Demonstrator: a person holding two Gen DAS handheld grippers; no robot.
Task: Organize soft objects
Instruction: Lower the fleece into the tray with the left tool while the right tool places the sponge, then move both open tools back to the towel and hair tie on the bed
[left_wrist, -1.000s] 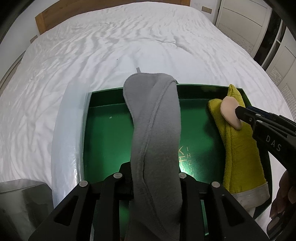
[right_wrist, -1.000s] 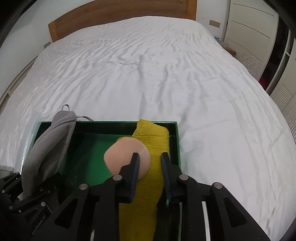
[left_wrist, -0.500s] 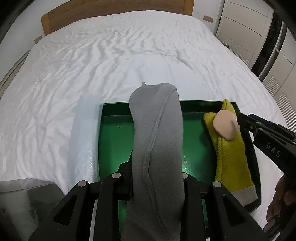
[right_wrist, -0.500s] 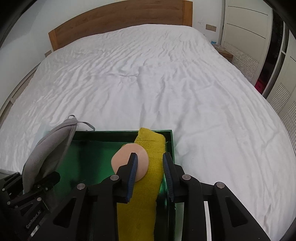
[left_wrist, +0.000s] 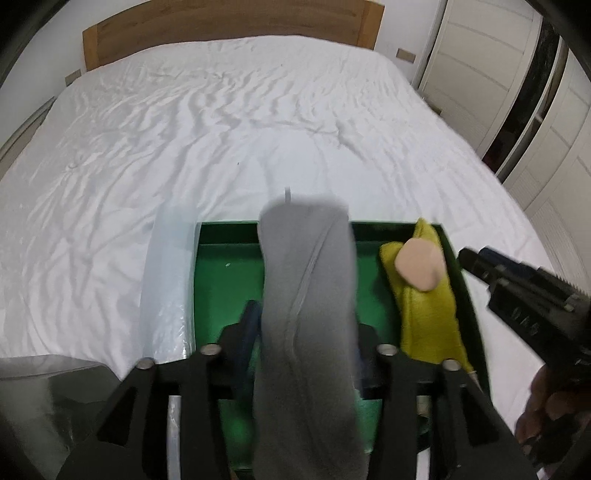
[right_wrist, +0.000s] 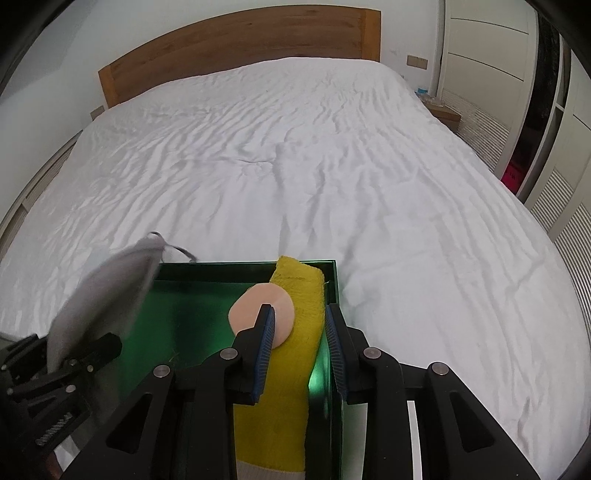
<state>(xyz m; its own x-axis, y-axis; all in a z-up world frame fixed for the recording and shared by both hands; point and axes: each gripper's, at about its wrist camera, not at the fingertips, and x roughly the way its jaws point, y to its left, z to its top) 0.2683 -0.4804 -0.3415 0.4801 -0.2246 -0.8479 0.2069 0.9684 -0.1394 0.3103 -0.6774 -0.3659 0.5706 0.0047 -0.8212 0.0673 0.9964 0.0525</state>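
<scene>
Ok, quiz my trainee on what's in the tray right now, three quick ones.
1. True or false: the peach sponge lies on the yellow towel.
2. In the left wrist view, on which side of the green tray is the yellow towel? A left, B middle, C right.
3. What is the right gripper holding between its fingers?

Key:
1. True.
2. C.
3. Nothing. Its fingers stand apart above the yellow towel without pressing on it.
</scene>
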